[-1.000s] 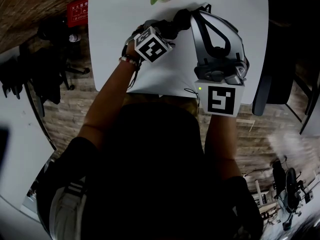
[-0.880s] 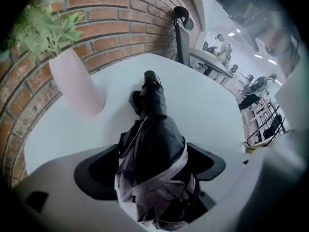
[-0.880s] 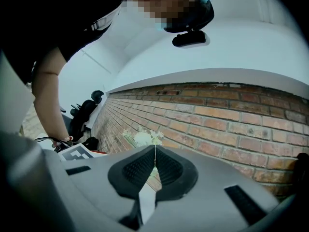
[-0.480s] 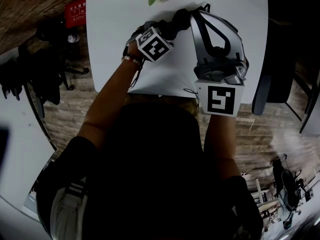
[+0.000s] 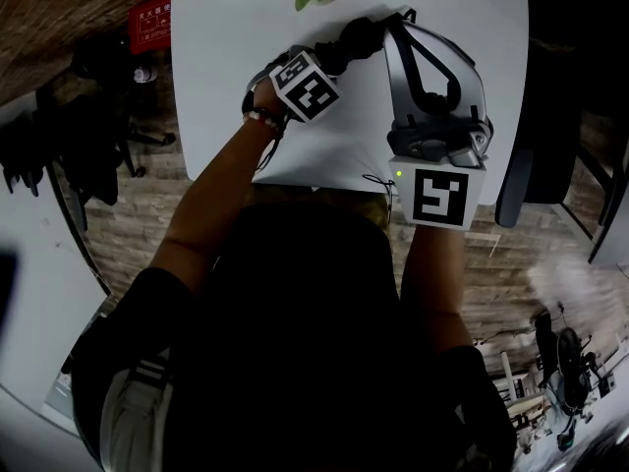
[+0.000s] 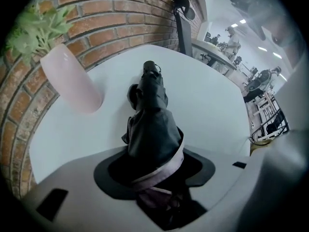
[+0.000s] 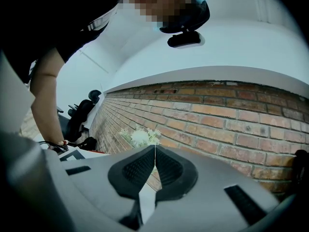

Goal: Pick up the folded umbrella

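Jaws of the left gripper (image 6: 154,180) have just been closing and now clamp the folded umbrella (image 6: 150,129), which runs toward twelve o'clock, apparently ready for lifting. Empty and pinched together, the right gripper (image 7: 154,170) hangs aside, unneeded.

Your white worktop (image 5: 236,57) meets a brick wall (image 6: 120,13). You see a pink pot (image 6: 72,79) there with a green plant (image 6: 36,30).

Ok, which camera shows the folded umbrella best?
The left gripper view: the folded umbrella fills its centre against the white table, between the jaws of the left gripper, which have just been closing on it. The head view catches only its dark end. The right gripper view misses it.
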Demonstrator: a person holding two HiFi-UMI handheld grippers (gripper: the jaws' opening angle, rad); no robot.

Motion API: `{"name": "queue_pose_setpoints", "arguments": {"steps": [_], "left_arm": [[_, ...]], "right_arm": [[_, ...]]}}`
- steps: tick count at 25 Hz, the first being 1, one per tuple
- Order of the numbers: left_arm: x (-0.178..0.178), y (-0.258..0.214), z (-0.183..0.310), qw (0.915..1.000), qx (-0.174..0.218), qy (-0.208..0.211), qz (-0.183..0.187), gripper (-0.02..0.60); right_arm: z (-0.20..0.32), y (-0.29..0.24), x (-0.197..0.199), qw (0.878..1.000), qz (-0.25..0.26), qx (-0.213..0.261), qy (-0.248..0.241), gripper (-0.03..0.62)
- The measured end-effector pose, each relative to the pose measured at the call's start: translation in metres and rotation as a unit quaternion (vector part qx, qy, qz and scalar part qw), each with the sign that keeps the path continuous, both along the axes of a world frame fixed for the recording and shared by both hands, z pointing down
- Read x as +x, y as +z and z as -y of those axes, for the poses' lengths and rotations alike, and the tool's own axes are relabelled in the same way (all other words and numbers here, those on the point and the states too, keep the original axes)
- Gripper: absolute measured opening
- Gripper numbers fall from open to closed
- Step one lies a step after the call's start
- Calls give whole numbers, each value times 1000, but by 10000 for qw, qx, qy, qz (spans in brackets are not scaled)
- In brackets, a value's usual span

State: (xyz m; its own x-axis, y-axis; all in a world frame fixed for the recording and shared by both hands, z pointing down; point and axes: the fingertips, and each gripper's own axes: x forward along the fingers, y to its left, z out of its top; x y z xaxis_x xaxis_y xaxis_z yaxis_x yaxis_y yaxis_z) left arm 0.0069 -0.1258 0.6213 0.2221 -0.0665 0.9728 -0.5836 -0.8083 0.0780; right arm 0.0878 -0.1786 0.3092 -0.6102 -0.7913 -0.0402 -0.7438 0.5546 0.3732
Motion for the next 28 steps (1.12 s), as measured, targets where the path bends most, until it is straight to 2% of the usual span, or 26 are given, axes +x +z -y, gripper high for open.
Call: {"name": "queue_pose_setpoints", "arguments": {"steps": [9, 20, 28], "left_arm": [[0, 0, -1, 10000, -43, 13, 65, 241], [3, -1, -4, 9993, 250, 245, -96, 224], [9, -10, -5, 9966, 640, 85, -514, 219]], "right_arm": [[-6, 2, -4, 10000, -1, -21, -34, 29], [-10, 4, -1, 10000, -7, -34, -5, 29], [-15, 0, 6, 10000, -34, 3, 49, 29]]}}
